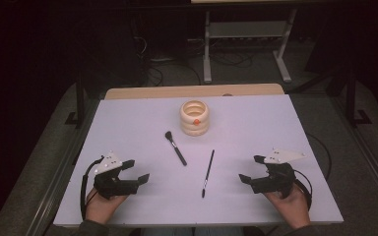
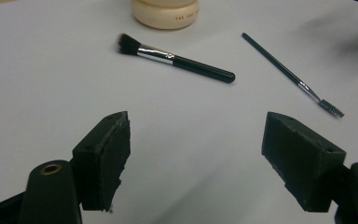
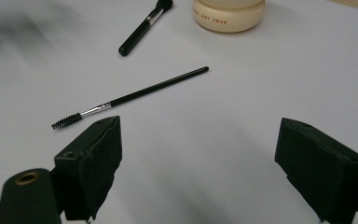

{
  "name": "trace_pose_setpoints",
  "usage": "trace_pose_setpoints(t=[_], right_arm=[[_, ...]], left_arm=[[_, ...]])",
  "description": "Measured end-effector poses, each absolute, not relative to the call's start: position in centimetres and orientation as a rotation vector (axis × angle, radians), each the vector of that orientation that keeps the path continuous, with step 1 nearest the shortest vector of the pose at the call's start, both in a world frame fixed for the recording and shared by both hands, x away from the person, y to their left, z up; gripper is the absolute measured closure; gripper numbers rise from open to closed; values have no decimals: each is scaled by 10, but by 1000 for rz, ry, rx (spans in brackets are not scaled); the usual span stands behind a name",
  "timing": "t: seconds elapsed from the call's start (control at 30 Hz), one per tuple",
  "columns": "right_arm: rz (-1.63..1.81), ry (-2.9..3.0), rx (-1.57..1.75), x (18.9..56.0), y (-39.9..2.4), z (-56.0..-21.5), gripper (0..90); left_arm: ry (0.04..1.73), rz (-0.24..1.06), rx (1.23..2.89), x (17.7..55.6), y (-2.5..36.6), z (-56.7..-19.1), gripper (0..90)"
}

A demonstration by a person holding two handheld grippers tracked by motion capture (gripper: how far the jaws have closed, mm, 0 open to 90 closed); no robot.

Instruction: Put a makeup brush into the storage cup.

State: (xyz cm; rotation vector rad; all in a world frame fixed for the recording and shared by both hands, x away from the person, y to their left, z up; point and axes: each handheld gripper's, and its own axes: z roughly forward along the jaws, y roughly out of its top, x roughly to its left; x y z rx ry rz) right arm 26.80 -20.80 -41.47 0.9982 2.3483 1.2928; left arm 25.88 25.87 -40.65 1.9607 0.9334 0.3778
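1. The white table (image 1: 128, 128) carries everything; a strip of bare wood shows along its far edge.
2. The left gripper (image 1: 139, 170) rests on the near left part of the table, held by the person's left hand (image 1: 101, 204). Its jaws stand wide apart with nothing between them — the left gripper view looks through the gap at bare tabletop.
3. The right gripper (image 1: 251, 169) sits on the near right part, held by the right hand (image 1: 290, 206). Its jaws are likewise spread and empty.
4. A cream ribbed holder (image 1: 194, 118), a stack of rounded rings open at the top, stands upright at the far middle of the table, well apart from both grippers.
5. The powder brush (image 1: 175, 147) lies flat just in front of the holder — bristles toward the holder, black handle slanting toward the near side.
6. The spoolie brush (image 1: 207, 173), thin and black, lies flat just right of the powder brush and apart from it, between the two grippers, its small bristled tip at the near end.
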Motion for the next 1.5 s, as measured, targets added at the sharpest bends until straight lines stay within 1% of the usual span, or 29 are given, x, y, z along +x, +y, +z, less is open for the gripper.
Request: trace_pose_setpoints(t=[0.5,0.83,1.27,1.5], right_arm=[[1260,2399,1027,273,-193,-405,139],[1214,2416,1013,281,-182,-390,139],[1204,2471,1019,300,-161,-368,149],[1195,2485,1041,310,-147,-364,148]], left_arm=[[929,385,1969,260,258,-407,232],[922,388,1971,259,257,-405,232],[898,384,1983,258,252,-404,232],[905,382,1975,258,254,-405,232]])
